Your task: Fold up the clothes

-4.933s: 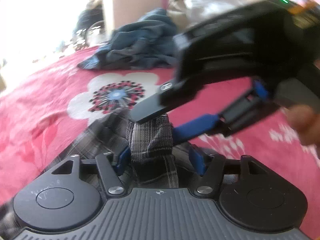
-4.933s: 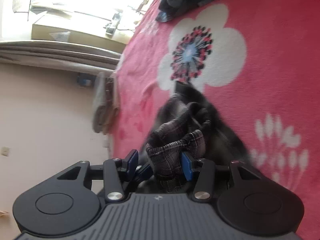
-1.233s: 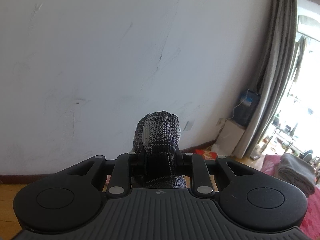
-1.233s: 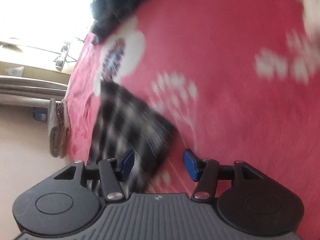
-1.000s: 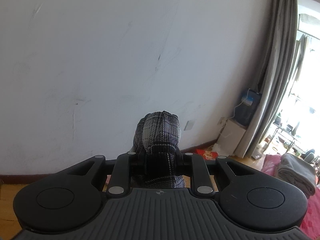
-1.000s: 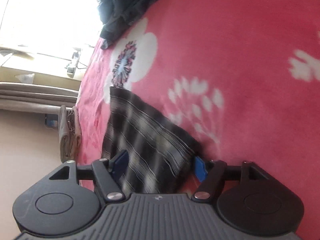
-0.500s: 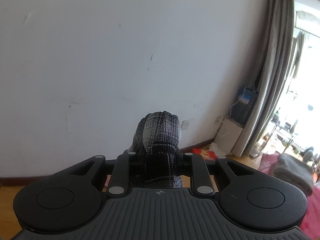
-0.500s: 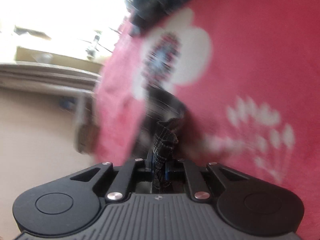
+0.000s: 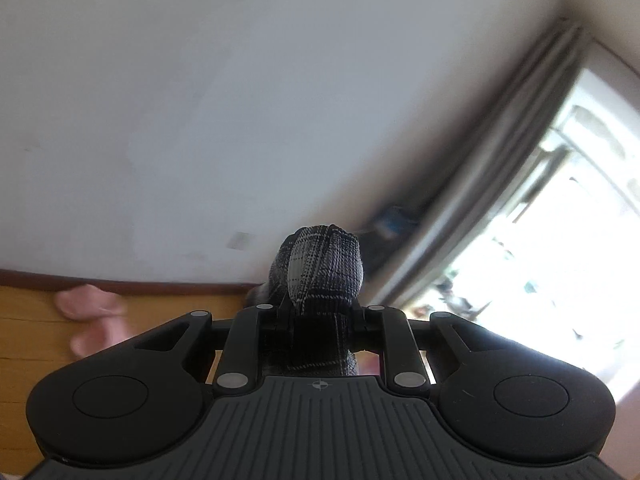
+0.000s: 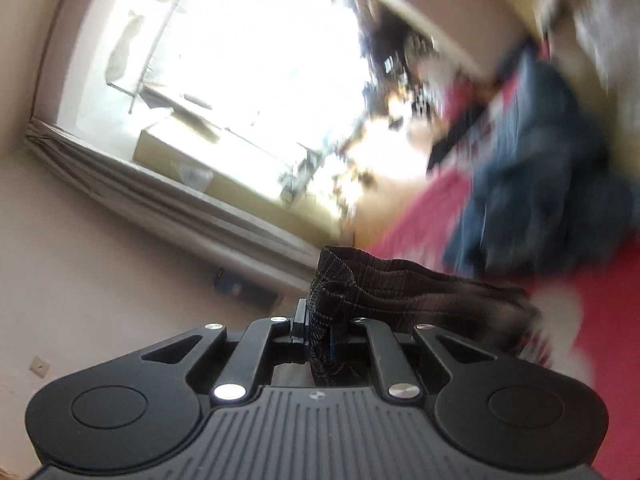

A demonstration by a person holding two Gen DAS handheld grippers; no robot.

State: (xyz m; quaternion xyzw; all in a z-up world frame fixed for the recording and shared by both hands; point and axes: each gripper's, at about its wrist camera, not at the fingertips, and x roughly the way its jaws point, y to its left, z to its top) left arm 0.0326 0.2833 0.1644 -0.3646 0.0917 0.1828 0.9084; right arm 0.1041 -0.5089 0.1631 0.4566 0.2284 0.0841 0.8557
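My left gripper [image 9: 320, 316] is shut on a bunch of the dark plaid garment [image 9: 320, 264], which bulges up between its fingers; the view points at a white wall, off the bed. My right gripper [image 10: 320, 338] is shut on another edge of the same plaid garment [image 10: 384, 284], whose fabric stretches away to the right over the red flowered bedspread [image 10: 592, 292]. Both grippers hold the cloth lifted in the air. The rest of the garment is hidden below the grippers.
A heap of blue-grey clothes [image 10: 532, 184] lies on the bedspread at the right, blurred. Grey curtains [image 9: 488, 188] and a bright window [image 10: 248, 64] are behind. Wooden floor [image 9: 36, 320] and a pink blurred shape [image 9: 92, 312] show at the lower left.
My right gripper closed on the plaid garment's edge and swung up off the bedspread towards the window. My left gripper, still shut on the cloth, tilted, so the wall view rotated.
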